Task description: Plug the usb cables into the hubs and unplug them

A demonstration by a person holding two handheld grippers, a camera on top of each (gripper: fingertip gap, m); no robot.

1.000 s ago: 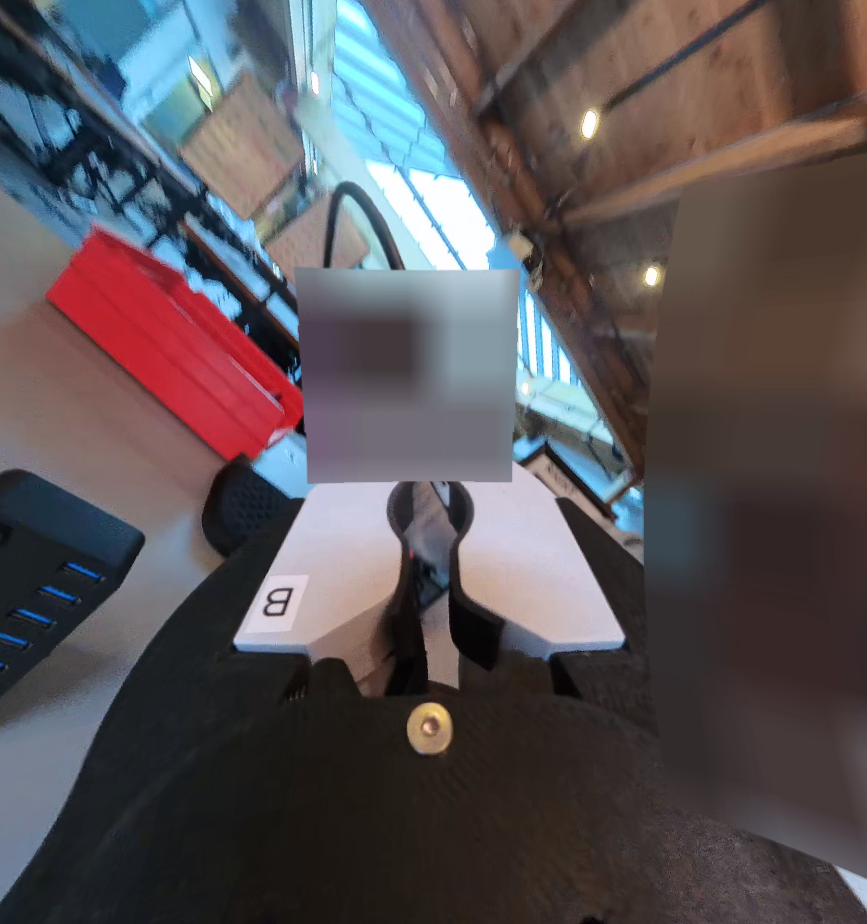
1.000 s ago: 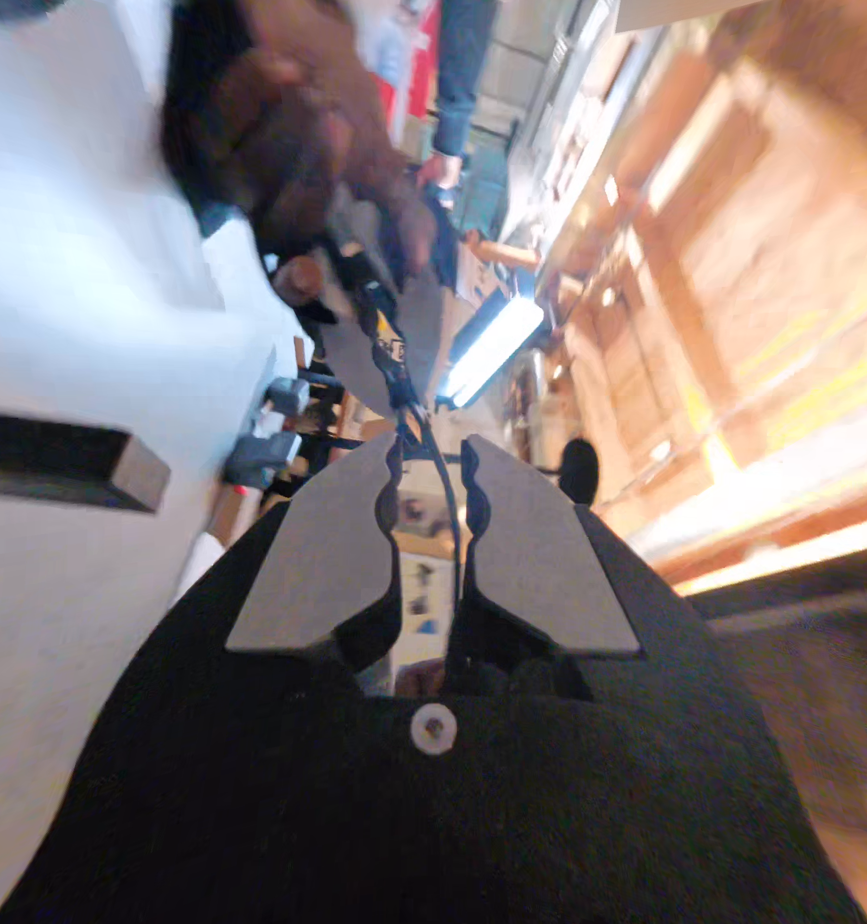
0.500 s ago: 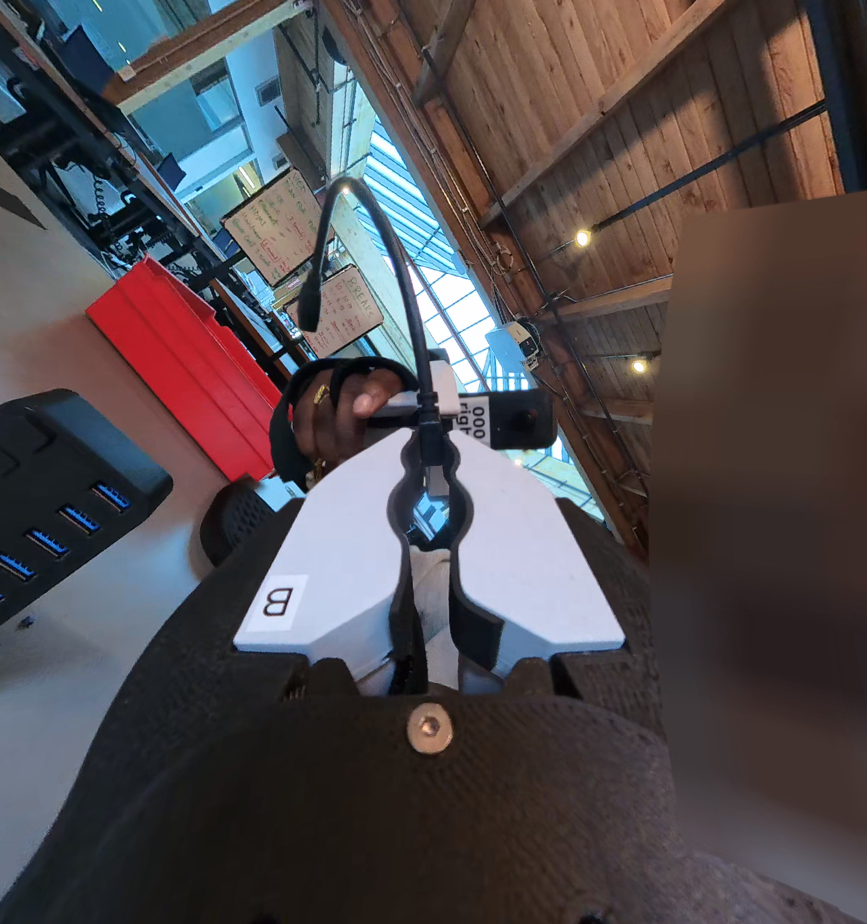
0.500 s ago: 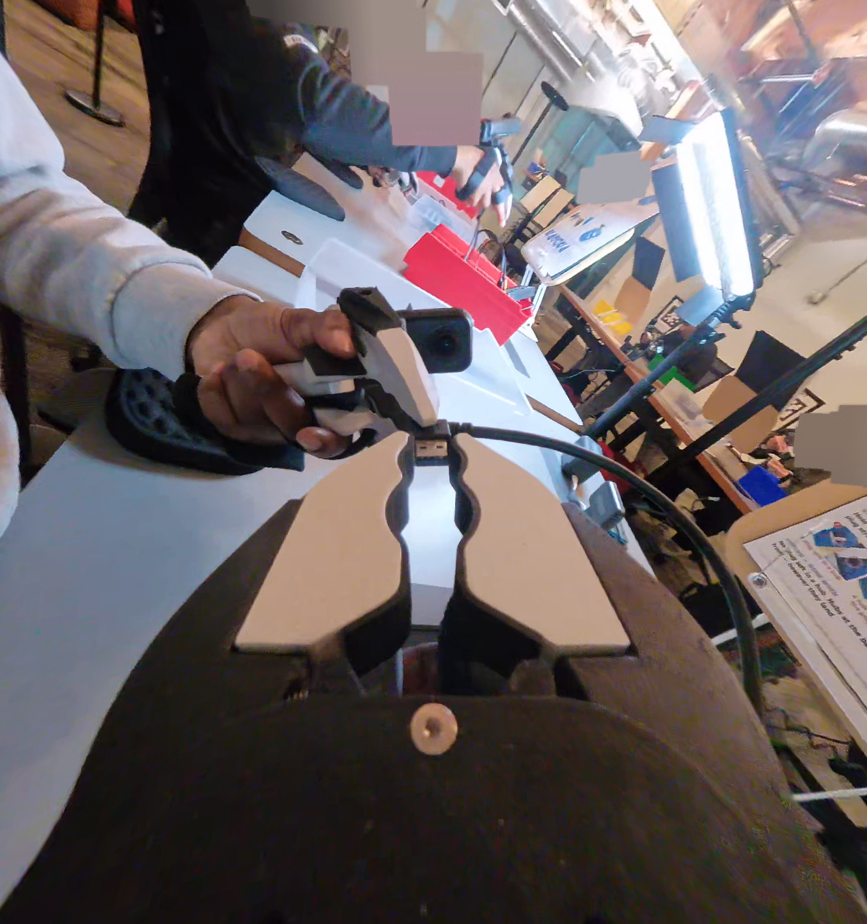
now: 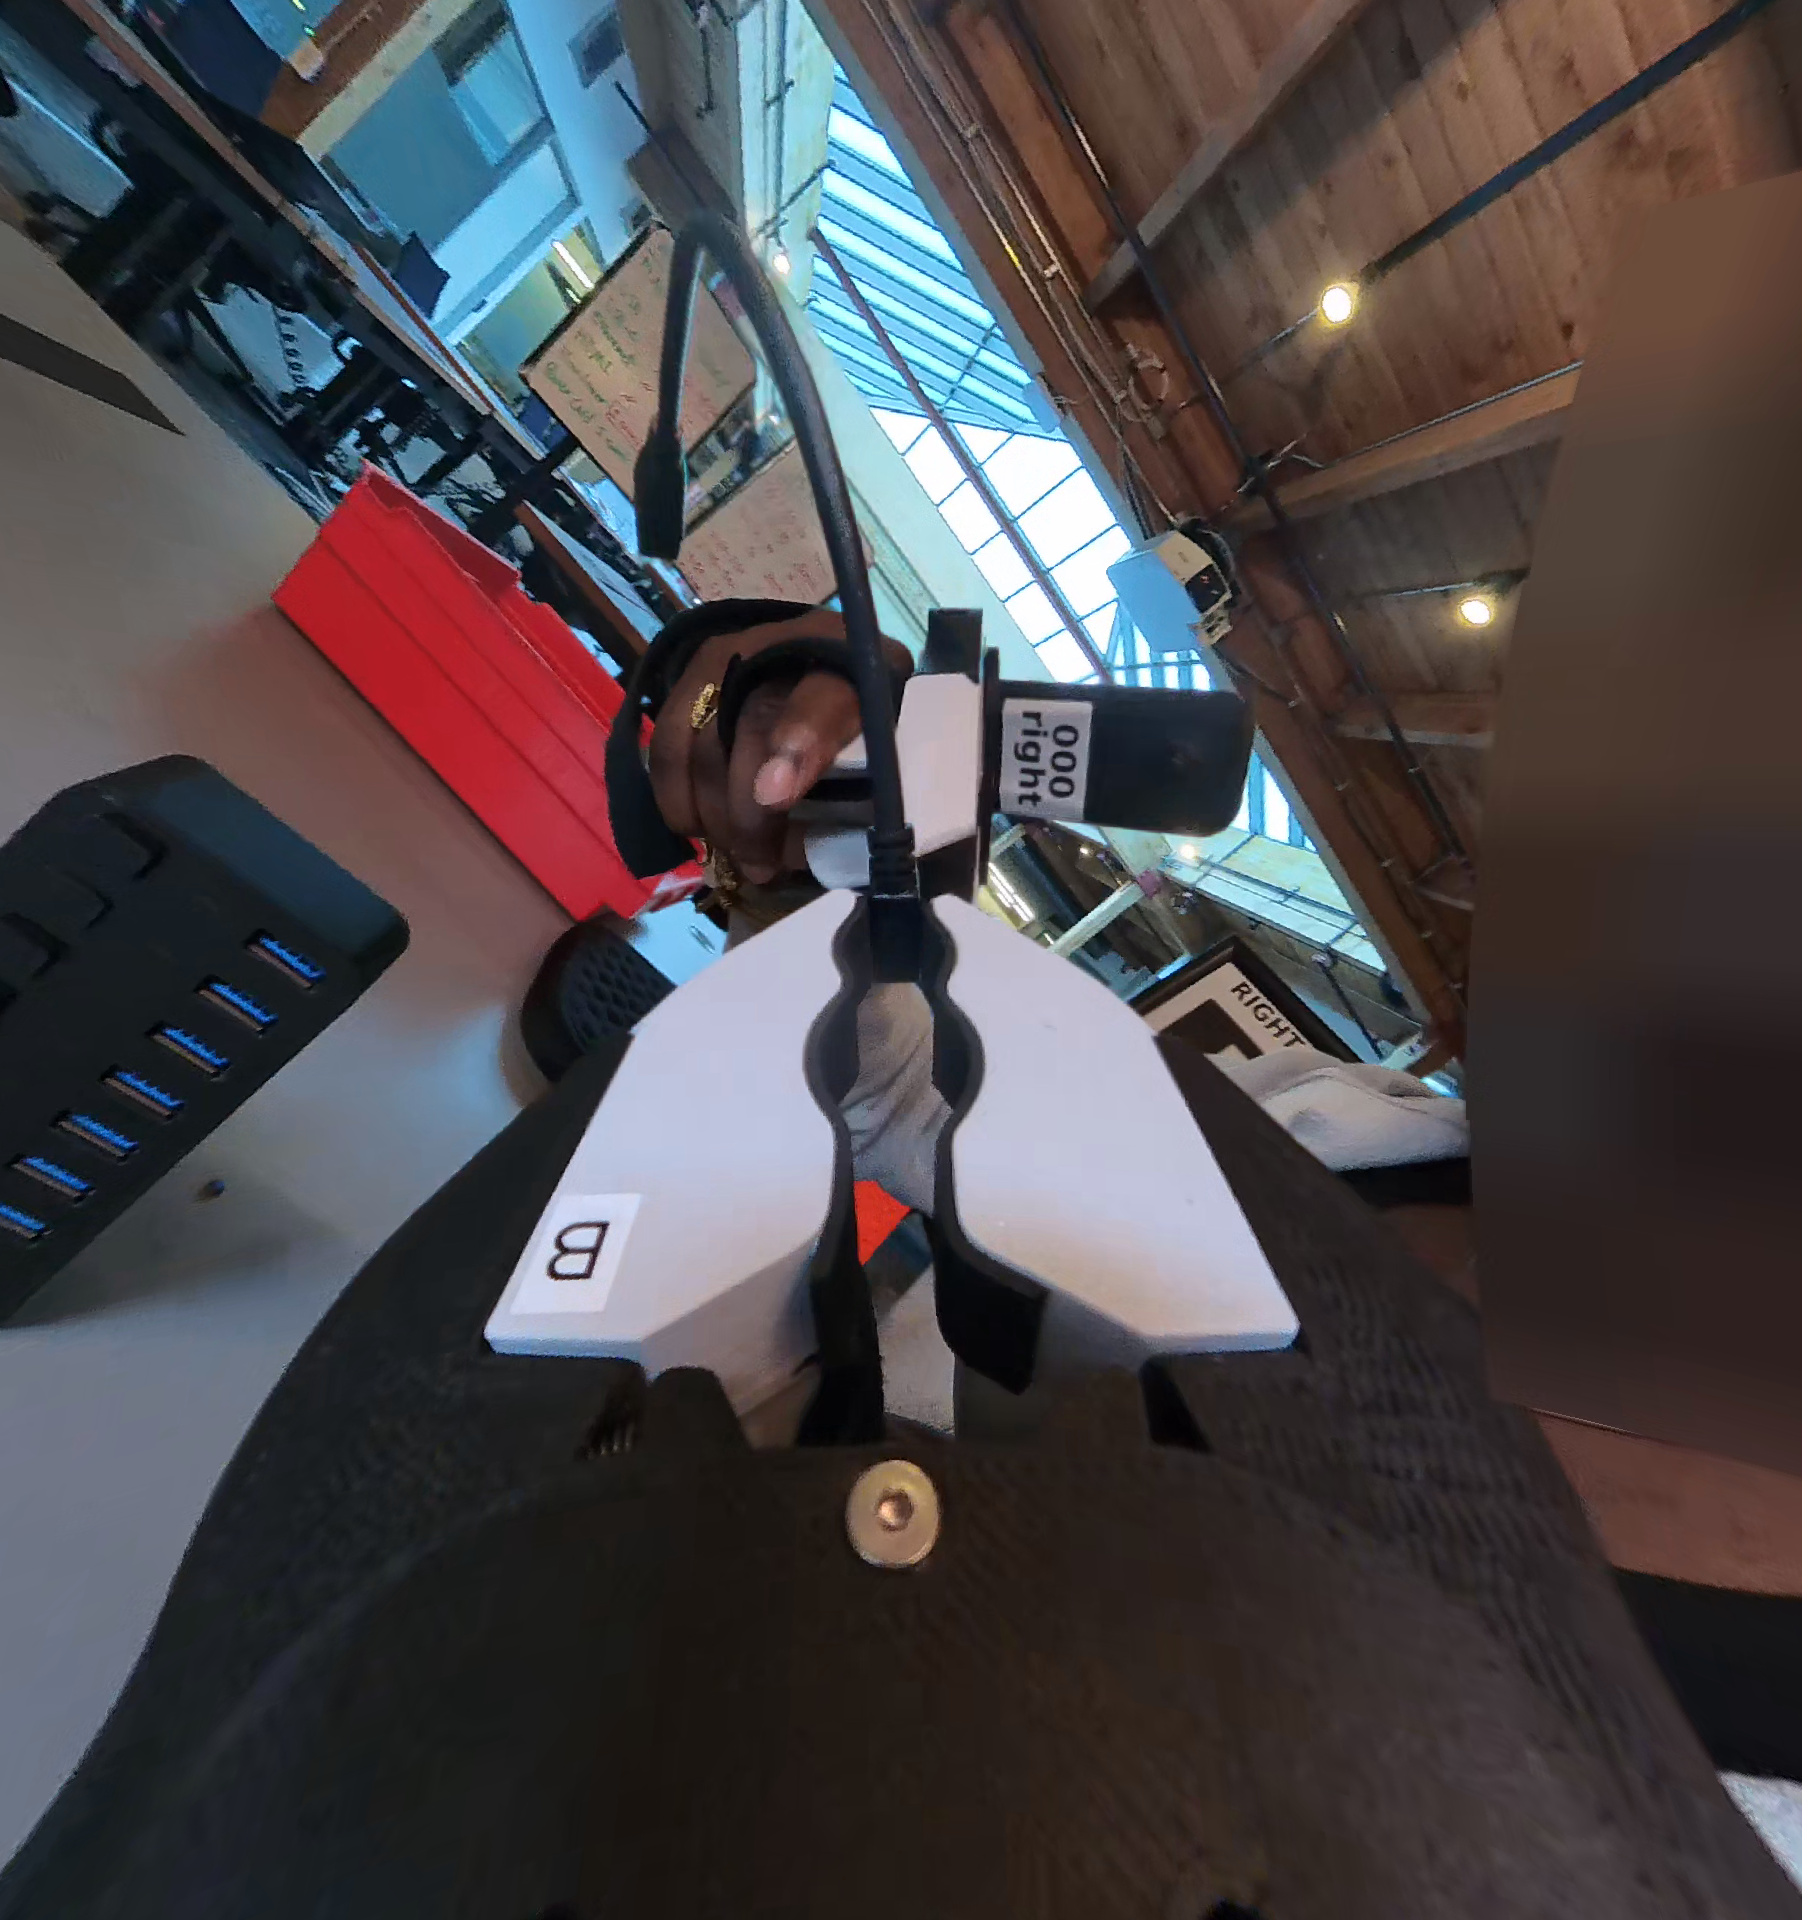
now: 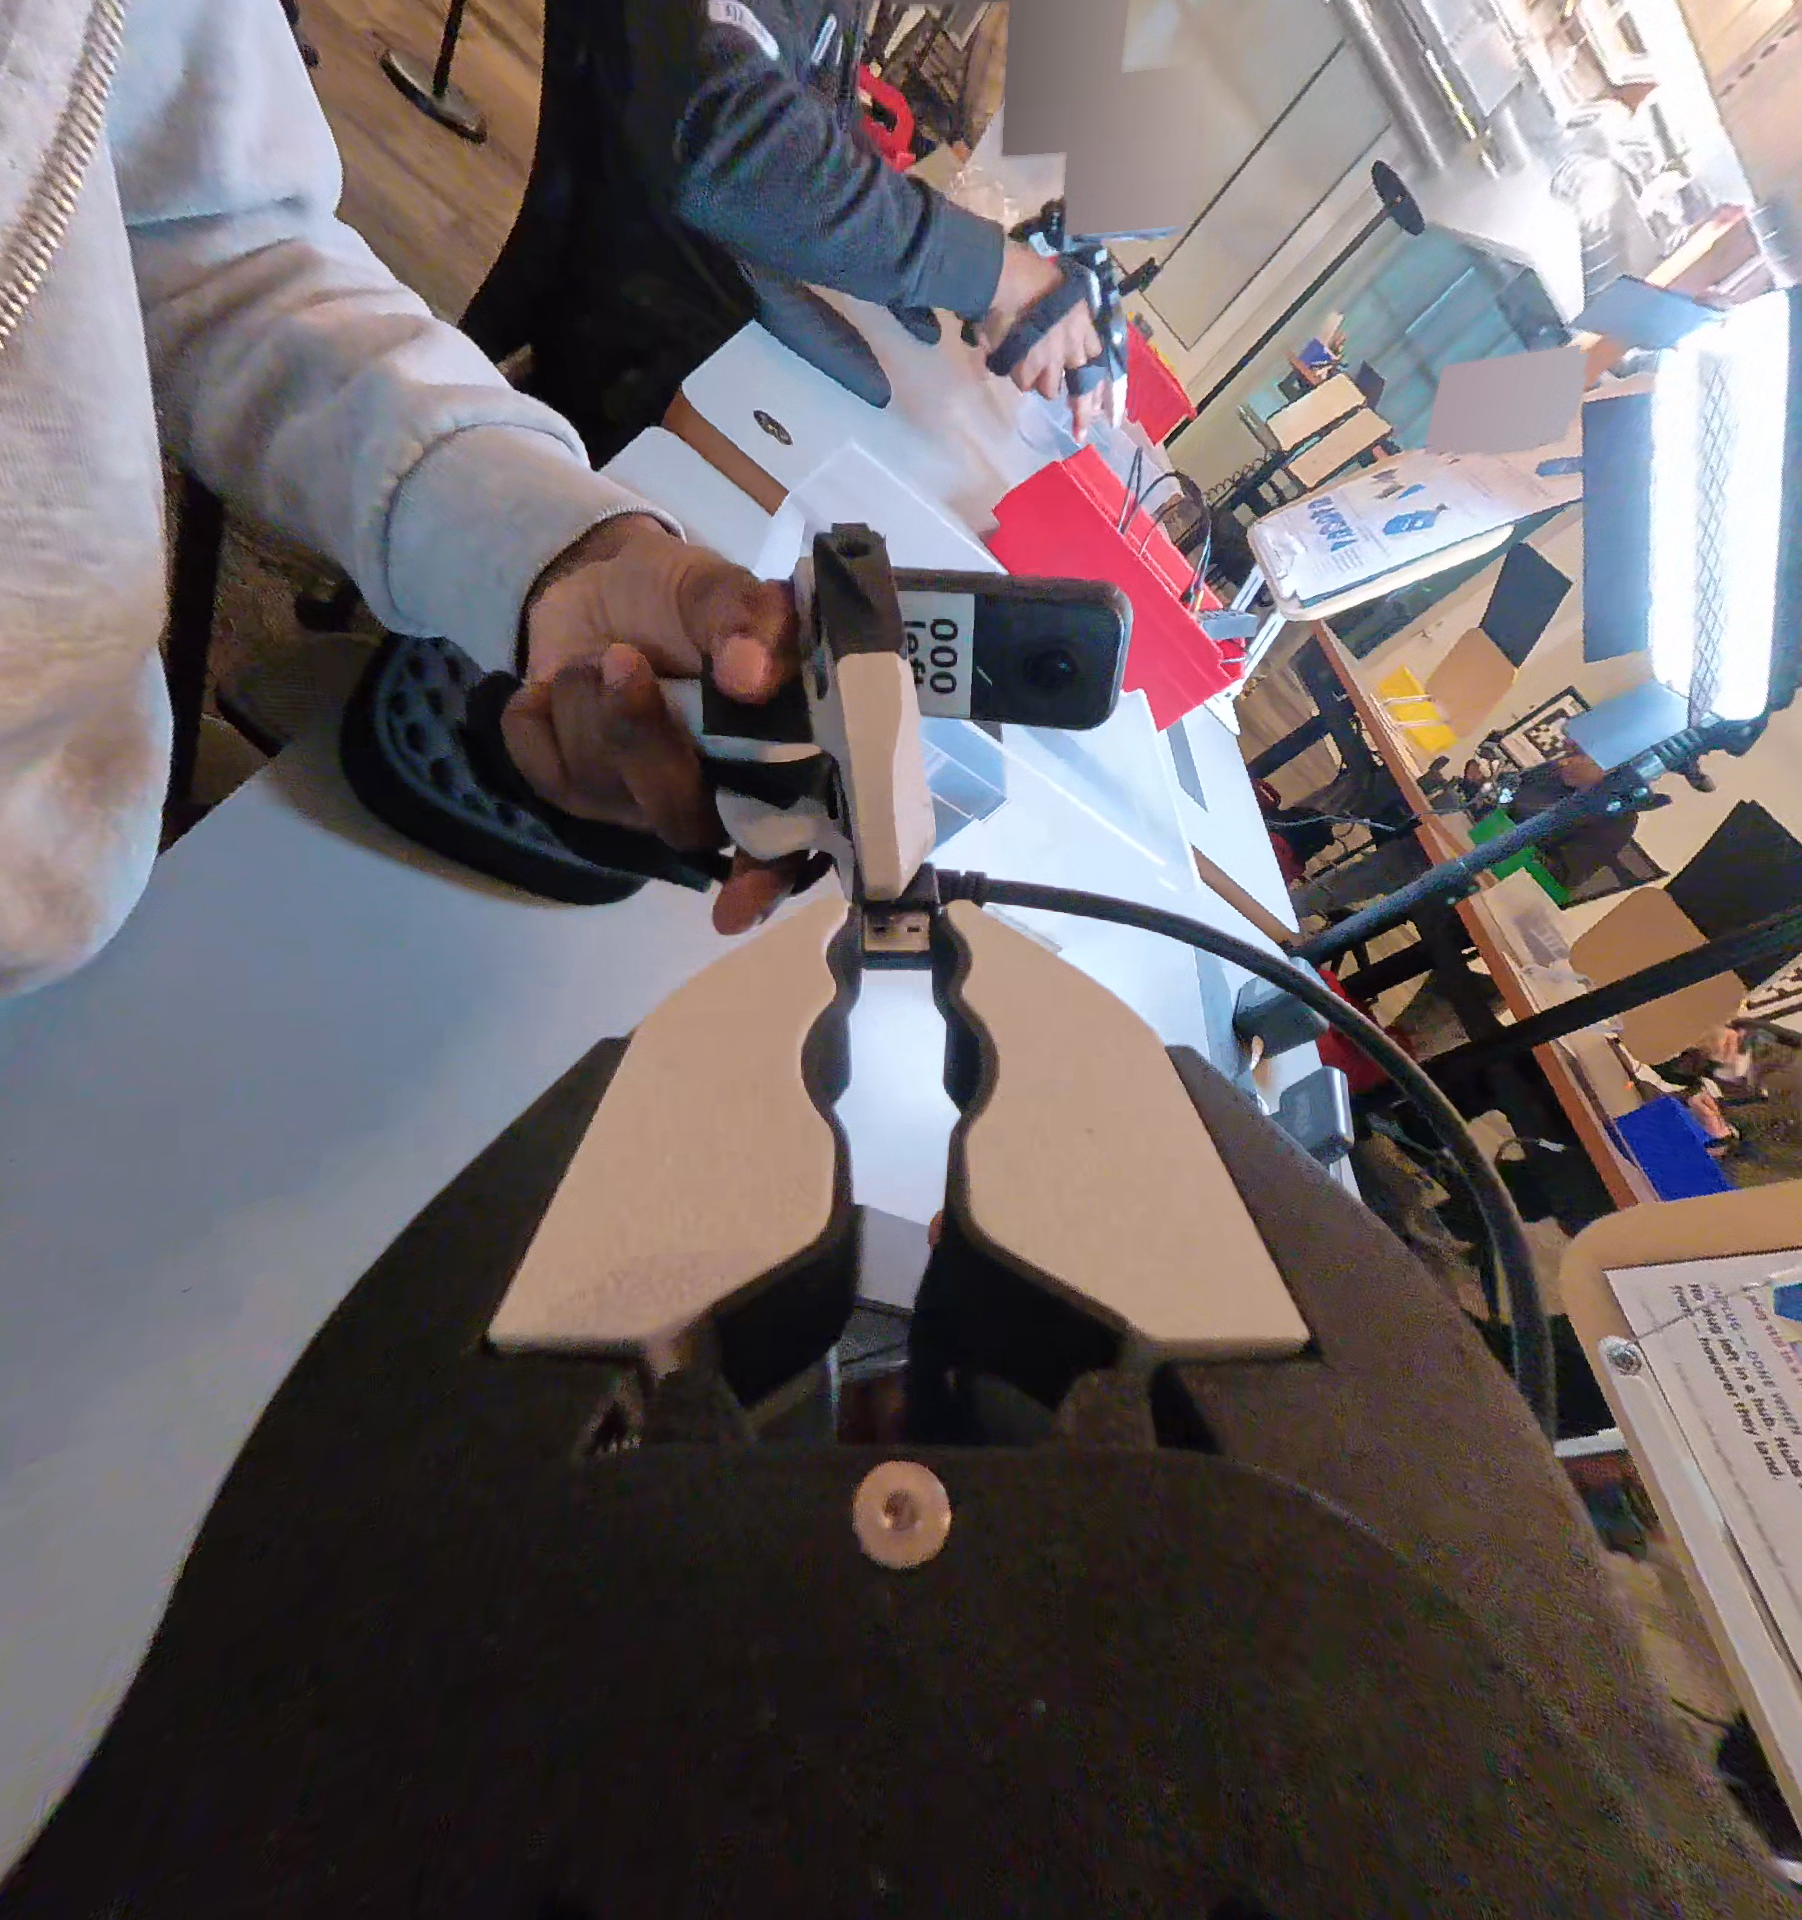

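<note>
**Black shells, pale grey jaws**

Both the left gripper (image 5: 892,940) and right gripper (image 6: 897,940) have textured black bodies, wavy-edged grey jaws and a silver screw (image 5: 892,1512); a light grey zipped sleeve (image 6: 284,343) covers the arm

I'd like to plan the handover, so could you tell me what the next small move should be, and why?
Probably open the right tool: both tools pinch the same USB plug, and the left tool holds its black body, so it could carry it to the black hub.
</note>
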